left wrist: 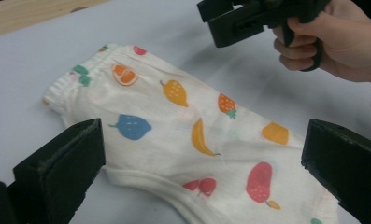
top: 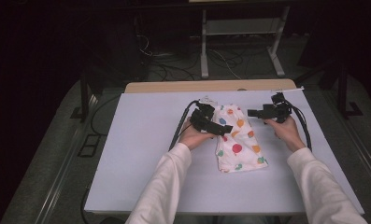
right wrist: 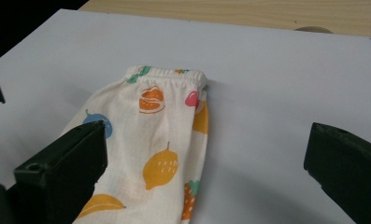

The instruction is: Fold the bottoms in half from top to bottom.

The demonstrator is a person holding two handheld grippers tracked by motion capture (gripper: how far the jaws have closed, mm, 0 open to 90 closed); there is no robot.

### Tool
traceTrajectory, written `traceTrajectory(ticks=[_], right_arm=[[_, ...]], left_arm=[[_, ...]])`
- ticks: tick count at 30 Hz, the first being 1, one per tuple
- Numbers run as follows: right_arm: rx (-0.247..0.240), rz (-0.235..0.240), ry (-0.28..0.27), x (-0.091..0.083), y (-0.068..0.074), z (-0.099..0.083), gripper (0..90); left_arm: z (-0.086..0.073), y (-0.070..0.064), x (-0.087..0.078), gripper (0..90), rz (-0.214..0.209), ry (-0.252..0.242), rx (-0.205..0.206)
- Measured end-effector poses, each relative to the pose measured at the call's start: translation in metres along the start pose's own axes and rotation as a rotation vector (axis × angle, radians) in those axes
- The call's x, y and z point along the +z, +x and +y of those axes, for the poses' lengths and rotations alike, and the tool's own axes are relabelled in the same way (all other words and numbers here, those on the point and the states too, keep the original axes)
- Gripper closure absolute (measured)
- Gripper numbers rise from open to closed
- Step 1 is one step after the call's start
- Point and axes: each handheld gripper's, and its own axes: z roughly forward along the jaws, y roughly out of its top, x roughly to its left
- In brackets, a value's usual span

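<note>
High view: a small white garment (top: 237, 140) printed with coloured fruit lies folded flat near the middle of the bench (top: 141, 154), which is covered by a pale sheet, its long side running away from the person. The left gripper (top: 219, 127) sits at the garment's left edge, its dark body over the cloth, held by a hand in a white sleeve. The right gripper (top: 254, 113) hovers just beside the garment's far right corner, pointing left toward it. A strip of bare wood shows along the far edge of the bench.

Left gripper view: the two black jaws stand wide apart, one at each lower corner, with nothing between them but air. Below and beyond them lies the garment (left wrist: 192, 135), elastic waistband at the left end, with a banana, a blue fruit and strawberries printed on it. At the top right the right gripper (left wrist: 211, 21) hangs above the bench in a hand (left wrist: 332, 39); whether its jaws are parted I cannot tell from here.

Right gripper view: its own jaws are also spread wide and hold nothing. The garment (right wrist: 160, 140) lies ahead and to the left, waistband at the far end, partly behind the left-hand jaw.
</note>
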Motion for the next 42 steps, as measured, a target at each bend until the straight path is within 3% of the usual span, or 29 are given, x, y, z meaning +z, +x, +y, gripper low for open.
traceTrajectory(ticks=[22,36,42], right_arm=[[-0.013,0.019,0.007,0.006,0.007,0.008,0.0],[0.006,0.031,0.011,0.009,-0.001,0.018,0.0],[0.022,0.028,0.017,0.013,-0.002,0.018,0.0]], left_arm=[[0.015,0.05,-0.015,0.0,0.027,0.011,-0.049],[0.025,0.08,-0.006,0.0,0.041,0.048,-0.072],[0.021,0.092,-0.001,0.0,0.035,0.018,-0.107]])
